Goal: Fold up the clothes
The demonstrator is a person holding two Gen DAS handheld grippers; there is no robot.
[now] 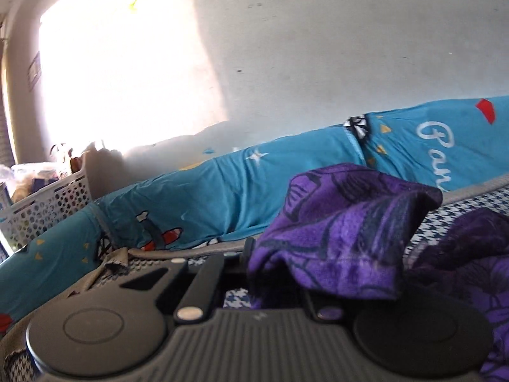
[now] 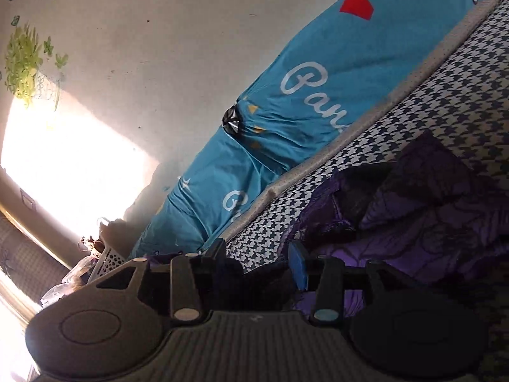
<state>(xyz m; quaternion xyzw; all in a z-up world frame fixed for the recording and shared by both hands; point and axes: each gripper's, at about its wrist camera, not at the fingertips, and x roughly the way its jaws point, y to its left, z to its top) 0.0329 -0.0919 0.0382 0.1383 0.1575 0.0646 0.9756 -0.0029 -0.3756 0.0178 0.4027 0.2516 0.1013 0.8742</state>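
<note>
Left wrist view: the left gripper lies low over a bed covered in a navy-and-white houndstooth sheet. A crumpled purple garment with dark printed outlines is draped over the right finger and rises in a fold above it — the fingertips are hidden, so whether the jaws are clenched on the cloth cannot be told. More of the same purple cloth lies heaped at the right edge. Beyond, along the far side of the bed, runs a long turquoise bolster with white script lettering and red patches, set against a pale plaster wall. A white perforated plastic basket stands at the far left, under a bright patch of sunlight.

Right wrist view: the right gripper has its jaws spread apart, a blue pad showing on the right finger, with dark cloth lying between them; nothing is visibly pinched. The purple garment lies bunched on the houndstooth sheet to the right. A green leafy decoration marks the wall at upper left.
</note>
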